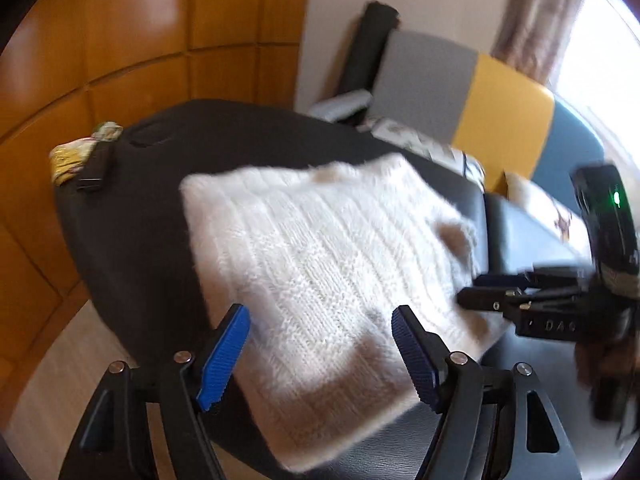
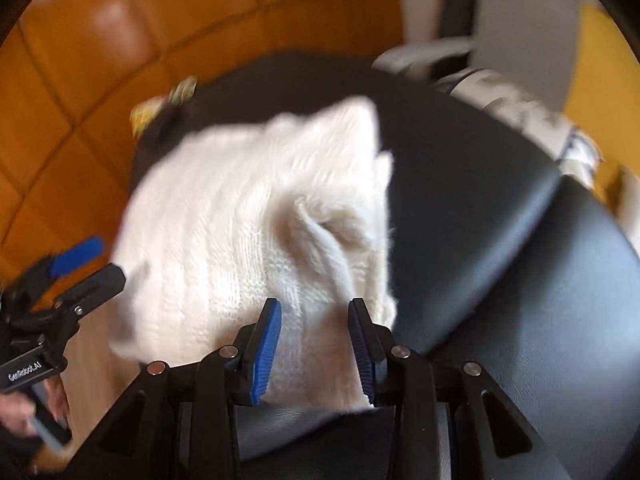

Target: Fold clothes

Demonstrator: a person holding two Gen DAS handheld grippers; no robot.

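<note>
A folded white knit sweater [image 1: 320, 264] lies on a black padded bench [image 1: 132, 208]; it also shows in the right wrist view [image 2: 248, 232]. My left gripper [image 1: 320, 332] is open, its blue pads [image 1: 224, 356] spread on either side of the sweater's near edge. My right gripper [image 2: 314, 320] is open over the sweater's near right corner, holding nothing. It also shows in the left wrist view [image 1: 484, 286] at the sweater's right edge. The left gripper shows at the left in the right wrist view [image 2: 88, 264]. Both views are blurred.
Orange wooden wall panels [image 1: 100, 40] stand behind the bench. A small patterned bundle [image 1: 80, 152] sits at the bench's far left corner. Printed clothes [image 1: 420, 140] and a grey, yellow and blue cushion [image 1: 480, 100] lie beyond the bench [image 2: 500, 240] on the right.
</note>
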